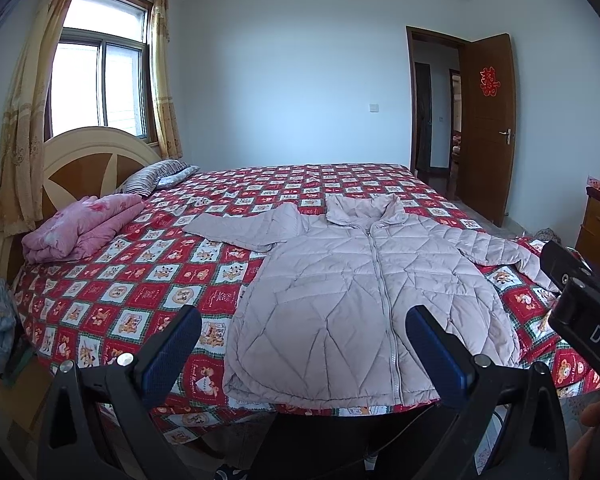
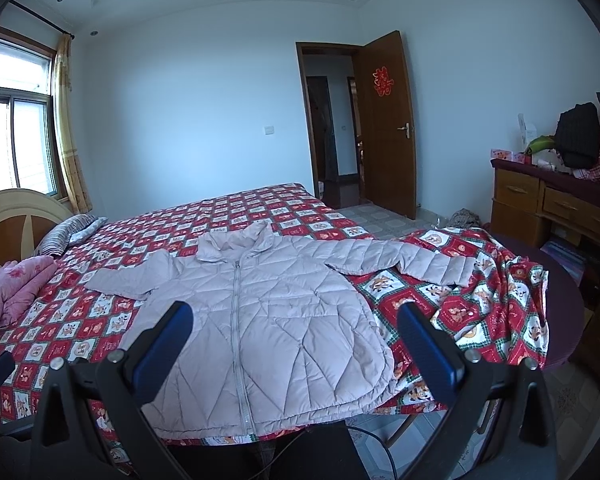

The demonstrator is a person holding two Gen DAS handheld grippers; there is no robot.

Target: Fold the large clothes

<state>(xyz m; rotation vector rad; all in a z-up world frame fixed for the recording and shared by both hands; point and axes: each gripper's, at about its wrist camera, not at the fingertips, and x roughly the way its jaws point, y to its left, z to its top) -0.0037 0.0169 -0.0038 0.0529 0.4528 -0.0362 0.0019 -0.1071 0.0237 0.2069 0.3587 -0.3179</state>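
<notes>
A pale pink quilted jacket (image 1: 352, 280) lies flat and zipped on the bed, collar away from me, both sleeves spread out. It also shows in the right wrist view (image 2: 268, 320). My left gripper (image 1: 304, 344) is open and empty, held above the jacket's hem at the near bed edge. My right gripper (image 2: 296, 340) is open and empty, also above the hem. The right gripper's body shows at the right edge of the left wrist view (image 1: 580, 304).
The bed has a red checked cartoon sheet (image 1: 140, 280). A folded pink quilt (image 1: 80, 228) and a striped pillow (image 1: 152, 176) lie by the headboard. A wooden dresser (image 2: 556, 208) with clutter stands at the right. An open brown door (image 2: 388, 128) is at the back.
</notes>
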